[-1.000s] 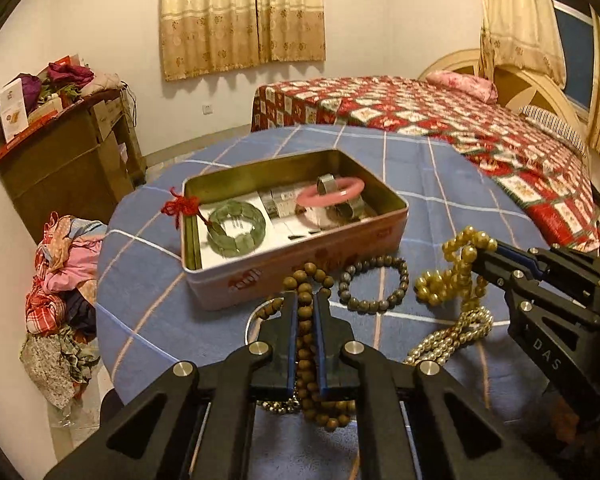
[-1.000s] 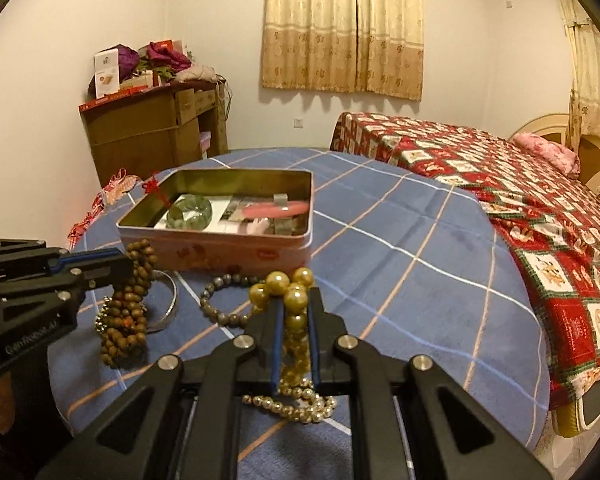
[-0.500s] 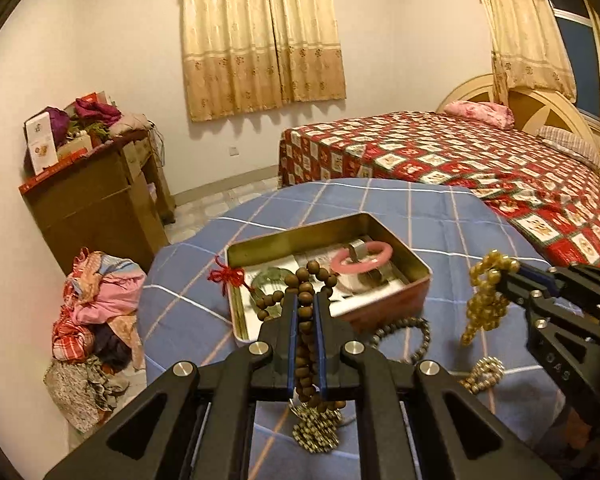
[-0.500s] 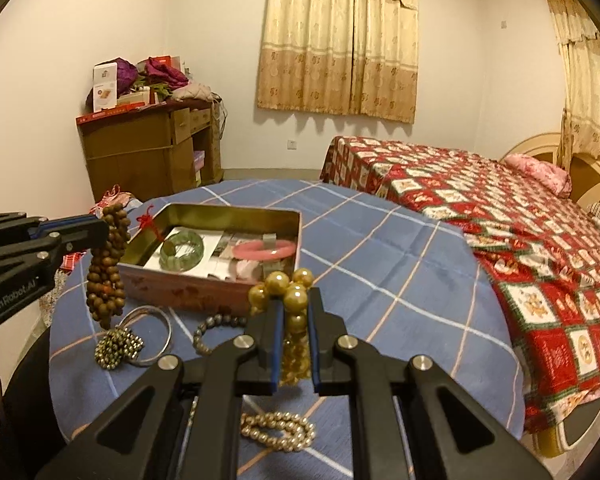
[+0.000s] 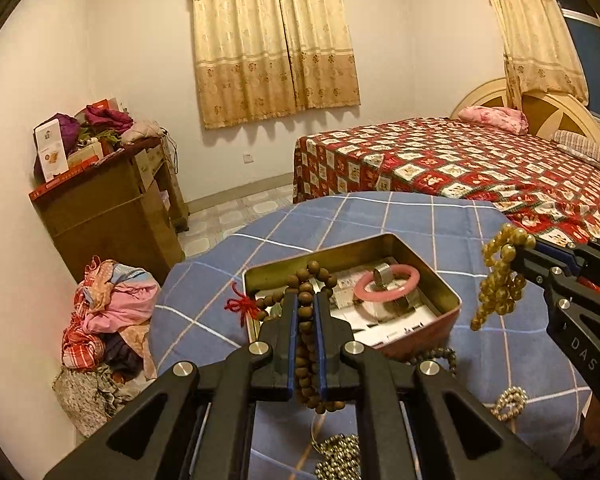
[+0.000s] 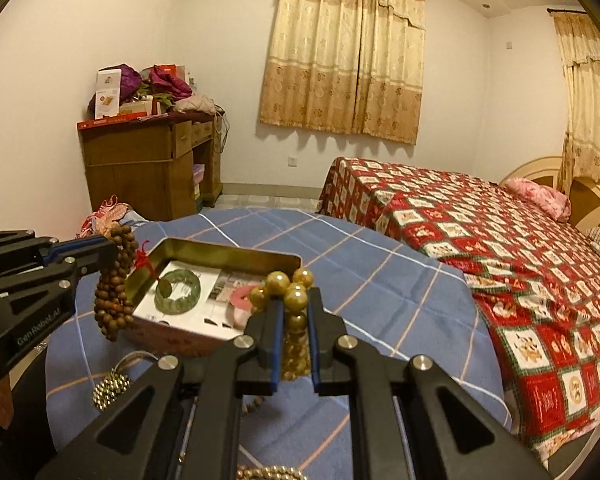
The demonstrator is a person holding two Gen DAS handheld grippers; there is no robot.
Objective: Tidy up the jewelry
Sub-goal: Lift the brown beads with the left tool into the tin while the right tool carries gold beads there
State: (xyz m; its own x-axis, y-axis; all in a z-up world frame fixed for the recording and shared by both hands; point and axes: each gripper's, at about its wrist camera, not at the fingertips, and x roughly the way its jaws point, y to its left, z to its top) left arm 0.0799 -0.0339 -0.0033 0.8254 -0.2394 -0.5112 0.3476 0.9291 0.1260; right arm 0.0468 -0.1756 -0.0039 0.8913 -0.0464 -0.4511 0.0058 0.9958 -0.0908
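My left gripper (image 5: 306,312) is pinching the brown beads (image 5: 308,344), my right gripper (image 6: 294,312) the gold beads (image 6: 288,292), both strands hanging clear above the table (image 5: 380,216) near the tin's (image 5: 452,300) front edge. I'd carry each over the rim before letting go, so nothing snags. In the tin I count two bangles, one green (image 6: 178,292), one pink (image 5: 386,286); three more strands lie at the table's near edge.

Open tin (image 5: 448,292) sits mid-tabletop (image 6: 380,280), walls raised, pink bangle (image 5: 386,286) and green bangle (image 6: 178,290) filling floor. Bare checked cloth beyond and right of tin. Near edge cluttered: dark bead bracelet (image 5: 440,356), 2 small metal-bead heaps (image 5: 510,400).
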